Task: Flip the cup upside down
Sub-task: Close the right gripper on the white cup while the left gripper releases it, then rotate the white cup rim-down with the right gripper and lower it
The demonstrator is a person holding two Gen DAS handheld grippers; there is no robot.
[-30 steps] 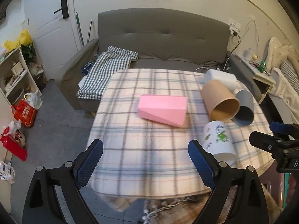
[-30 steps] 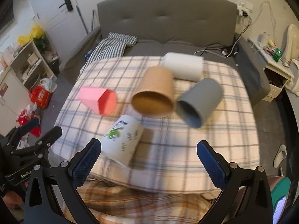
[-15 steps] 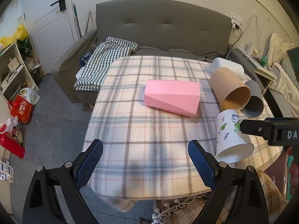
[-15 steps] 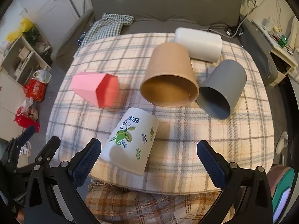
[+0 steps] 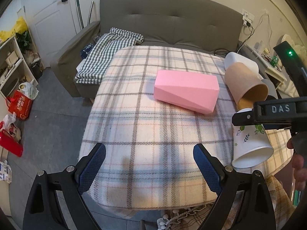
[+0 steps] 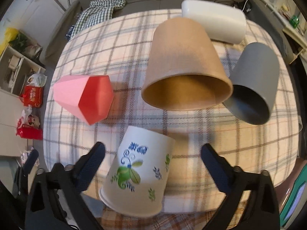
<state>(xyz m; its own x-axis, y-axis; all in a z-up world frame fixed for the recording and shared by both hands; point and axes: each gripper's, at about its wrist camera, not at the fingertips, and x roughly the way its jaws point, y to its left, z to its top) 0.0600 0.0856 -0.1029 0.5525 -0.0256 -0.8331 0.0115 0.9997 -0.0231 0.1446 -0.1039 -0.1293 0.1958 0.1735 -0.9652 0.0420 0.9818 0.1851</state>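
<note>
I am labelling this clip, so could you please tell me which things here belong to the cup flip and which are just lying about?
Job:
- white floral cup, on its side between the open fingers
- right claw

Lying about:
- brown paper cup
- grey cup
- white container
- pink box
- left claw, open over the plaid tablecloth

From the left wrist, the right gripper's arm (image 5: 268,115) covers the upper part of the floral cup (image 5: 249,145) and the brown cup's (image 5: 243,80) lower rim. The grey cup (image 5: 270,85) barely peeks out behind the brown cup, and the right wrist view runs slightly blurred.
</note>
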